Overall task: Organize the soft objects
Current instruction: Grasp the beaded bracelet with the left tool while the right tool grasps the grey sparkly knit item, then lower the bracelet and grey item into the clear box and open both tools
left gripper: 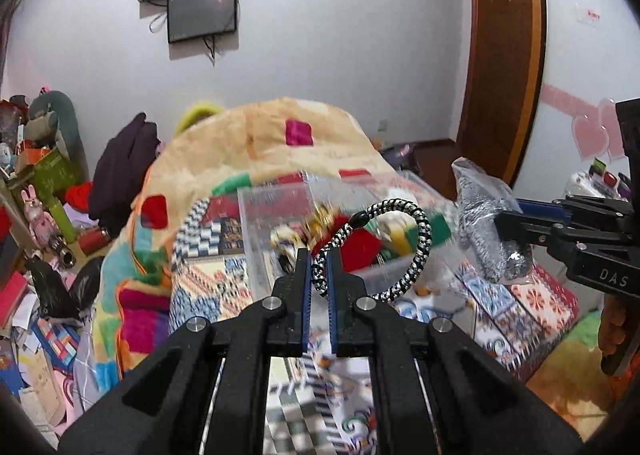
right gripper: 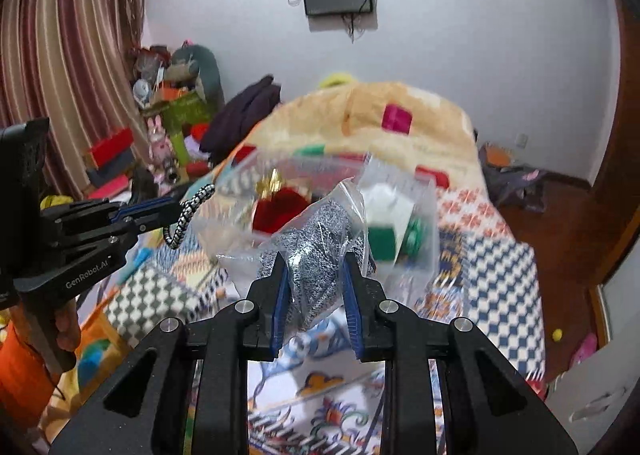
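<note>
In the left wrist view the left gripper [left gripper: 319, 275] is pinching a black-and-white braided hair tie [left gripper: 376, 251] between its blue pads, jaws nearly together on the band, the loop standing free to the right of the fingers and hanging in the air in front of a clear plastic box [left gripper: 280, 223] that is sitting on the patterned bed [left gripper: 520, 303]. Something red and something gold are showing through the box wall, blurred. At the right edge the right gripper [left gripper: 508, 231] is reaching in with a bag [left gripper: 480, 211] of grey knit, beside the box and off the bed. In the right wrist view the right gripper [right gripper: 315, 287] is squeezing that clear bag [right gripper: 320, 247], jaws partly closed with the crumpled plastic and grey fabric bulging between them, and the box [right gripper: 400, 211] is lying just beyond it with red, white and green items inside. The left gripper [right gripper: 176, 211] is coming in from the left with the tie [right gripper: 188, 215] dangling near the box's left wall. Both hands seem to be carrying their pieces toward the box, so the step in hand is the drop-off. Next, each piece is needing to be brought over the open top and let go, one at a time, the light tie aimed well inside the rim.
</note>
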